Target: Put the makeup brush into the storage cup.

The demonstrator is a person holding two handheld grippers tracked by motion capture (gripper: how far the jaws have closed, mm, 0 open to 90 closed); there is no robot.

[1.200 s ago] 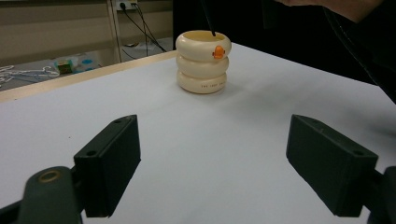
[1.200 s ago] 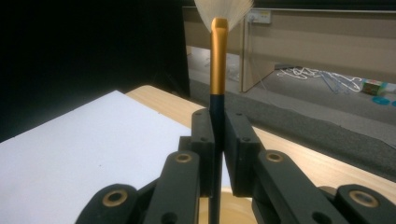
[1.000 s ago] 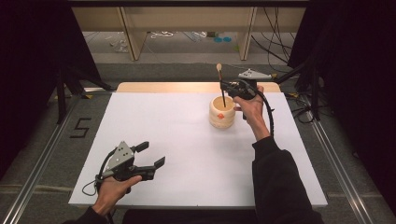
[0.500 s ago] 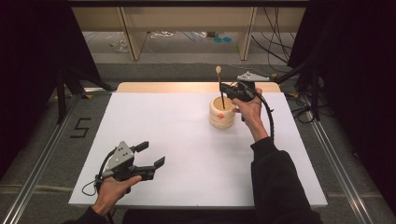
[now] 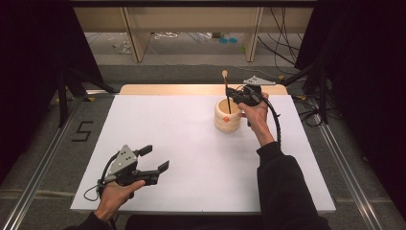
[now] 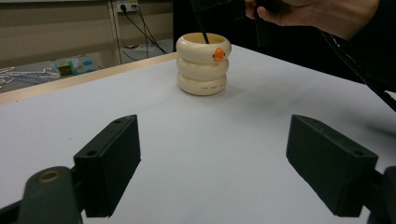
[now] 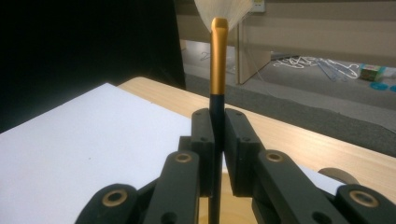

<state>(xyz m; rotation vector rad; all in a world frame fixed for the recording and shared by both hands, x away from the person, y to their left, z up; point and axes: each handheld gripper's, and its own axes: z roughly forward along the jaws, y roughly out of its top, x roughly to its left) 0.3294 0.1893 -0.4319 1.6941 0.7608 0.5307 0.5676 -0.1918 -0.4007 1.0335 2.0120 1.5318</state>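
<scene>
Two jaws of your right gripper (image 5: 231, 92) pinch the brush (image 7: 217, 65) upright, handle entering the holder (image 5: 227, 115) below; left gripper (image 5: 155, 160) idles open.

1. I see the brush (image 7: 218, 60) standing upright at centre frame in the right gripper view: black handle, gold ferrule, pale bristles on top, its lower end inside the holder.
2. I see the holder (image 5: 227, 115), a cream cup of three stacked rings with an orange duck mark, upright on the white bench right of centre in the high view.
</scene>
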